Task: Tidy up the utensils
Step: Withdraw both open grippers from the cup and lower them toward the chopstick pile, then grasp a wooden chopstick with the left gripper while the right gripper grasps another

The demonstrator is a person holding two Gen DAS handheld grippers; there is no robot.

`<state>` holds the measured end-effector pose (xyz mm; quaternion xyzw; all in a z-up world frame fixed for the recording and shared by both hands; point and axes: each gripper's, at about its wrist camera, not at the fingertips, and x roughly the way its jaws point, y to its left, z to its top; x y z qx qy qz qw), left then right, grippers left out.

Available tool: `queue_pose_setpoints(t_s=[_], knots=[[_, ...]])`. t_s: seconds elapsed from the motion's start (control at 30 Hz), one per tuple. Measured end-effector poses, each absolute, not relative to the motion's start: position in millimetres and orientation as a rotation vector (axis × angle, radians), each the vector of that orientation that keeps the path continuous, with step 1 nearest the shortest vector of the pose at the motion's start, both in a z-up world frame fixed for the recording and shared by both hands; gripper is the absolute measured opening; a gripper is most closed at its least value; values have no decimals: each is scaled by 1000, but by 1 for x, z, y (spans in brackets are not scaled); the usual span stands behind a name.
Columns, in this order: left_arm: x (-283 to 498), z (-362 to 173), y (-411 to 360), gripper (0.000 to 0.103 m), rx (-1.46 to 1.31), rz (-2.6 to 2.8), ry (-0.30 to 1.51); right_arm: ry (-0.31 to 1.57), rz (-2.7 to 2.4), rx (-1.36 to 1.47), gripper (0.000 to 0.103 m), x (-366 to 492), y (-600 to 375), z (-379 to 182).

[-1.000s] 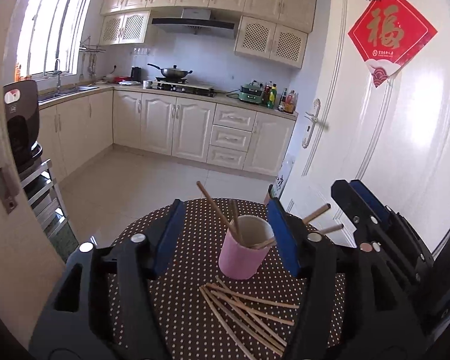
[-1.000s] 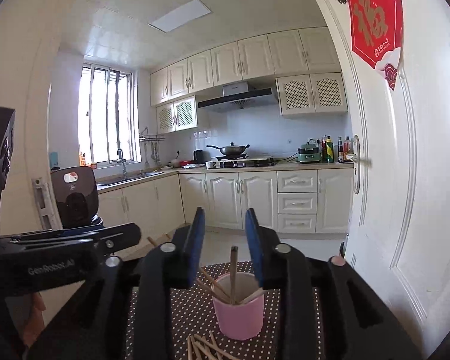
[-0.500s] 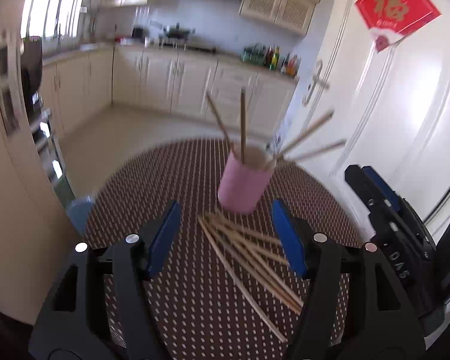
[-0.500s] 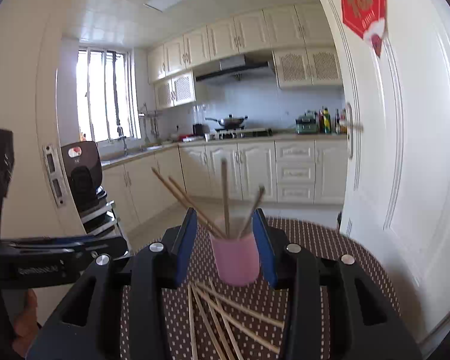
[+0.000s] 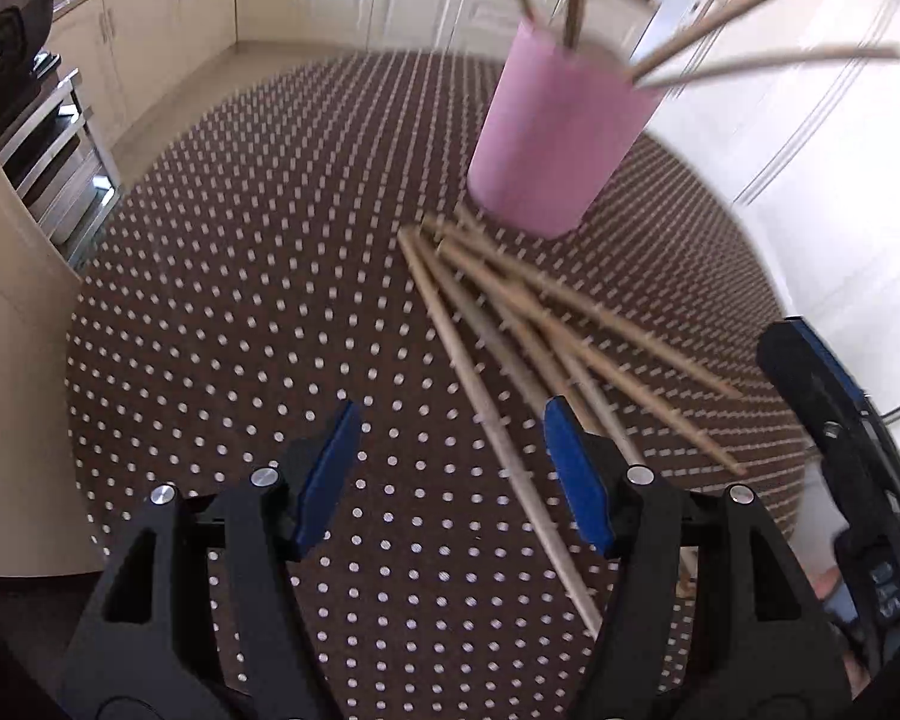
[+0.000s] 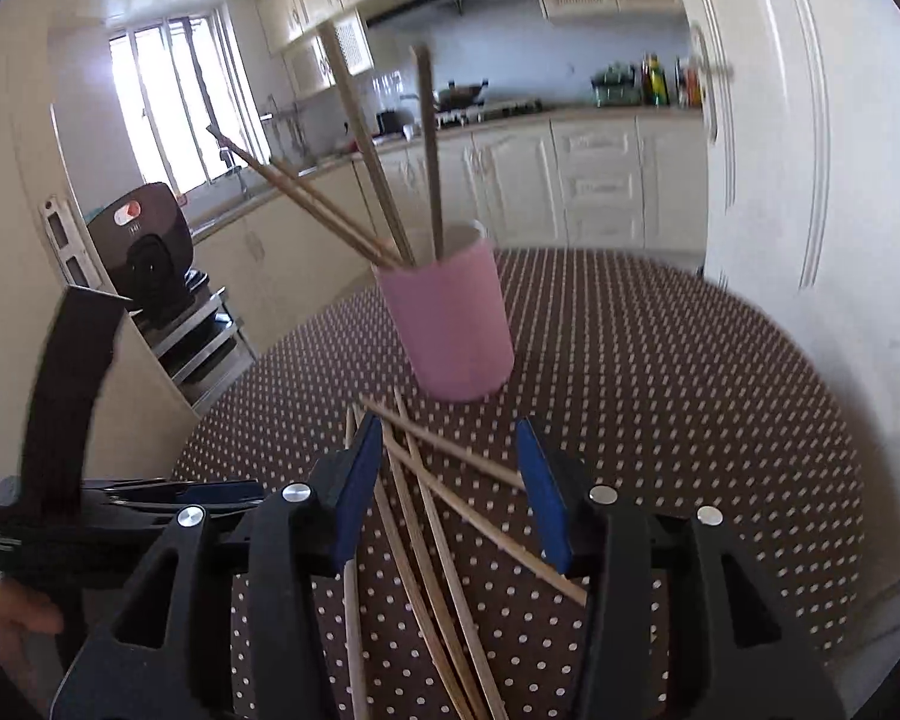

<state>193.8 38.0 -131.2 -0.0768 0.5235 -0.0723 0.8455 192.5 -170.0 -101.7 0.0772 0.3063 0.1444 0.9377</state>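
Both grippers have dropped from a level, room-facing aim to a downward aim at the table; a second ago the kitchen filled both views, now the polka-dot cloth does.

L gripper: released, jaws well apart, nothing pressed. One loose chopstick runs between the blue pads, w/o contact seen. View is motion-blurred.

R gripper: jaws opening, wider than a second ago. Several sticks of the loose chopstick pile lie between and below the pads; no grip on any.

Task items: pink cup stands upright at centre-far of table, approx. four or five chopsticks already leaning in it. Pile lies flat on the near side, tips fanning toward the cup base, just beside it.

Meaning: prob. approach phase for next pick. Sorting is partly done; pile remains.
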Motion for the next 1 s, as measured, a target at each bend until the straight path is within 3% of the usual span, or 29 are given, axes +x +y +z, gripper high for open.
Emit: queue_pose_setpoints(t_s=[0.5, 0.57, 0.63, 1.0], knots=[[219, -153, 9, 62, 39, -64, 1118, 710, 332, 186, 44, 208, -175, -115], [217, -153, 11, 53, 47, -58, 1107, 714, 338, 185, 44, 208, -173, -115], [216, -150, 12, 34, 59, -60, 1104, 722, 352, 173, 44, 209, -169, -115], [212, -151, 53, 17, 141, -89, 1100, 851, 465, 43, 45, 229, -118, -126]])
